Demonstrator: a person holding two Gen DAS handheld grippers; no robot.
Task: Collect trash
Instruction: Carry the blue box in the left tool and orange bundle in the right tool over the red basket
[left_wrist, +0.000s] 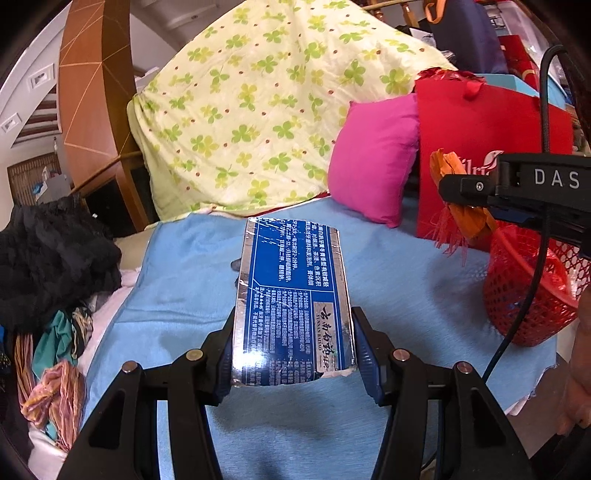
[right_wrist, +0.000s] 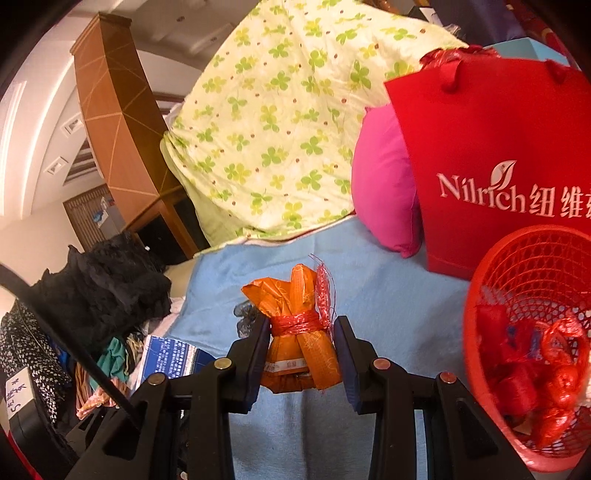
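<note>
Left claw (left_wrist: 293, 345) pinches a flat blue and silver foil carton (left_wrist: 291, 295) printed with white text, its two pads pressed on the carton's long sides, holding it above a light blue cloth (left_wrist: 184, 280) spread over a bed. Right claw (right_wrist: 301, 349) grips a crumpled orange wrapper bundle (right_wrist: 295, 332) tied round the middle with red plastic string, also raised over the cloth. To the right, a red plastic mesh basket (right_wrist: 524, 273) stands on the cloth and holds crumpled red wrappers. Behind the basket a red paper gift bag (right_wrist: 480, 147) stands upright, with a magenta pillow (right_wrist: 384, 192) beside it. A pale yellow quilt with green clover print (left_wrist: 258, 103) is heaped behind. Dark clothing (left_wrist: 48, 254) lies piled at left.
</note>
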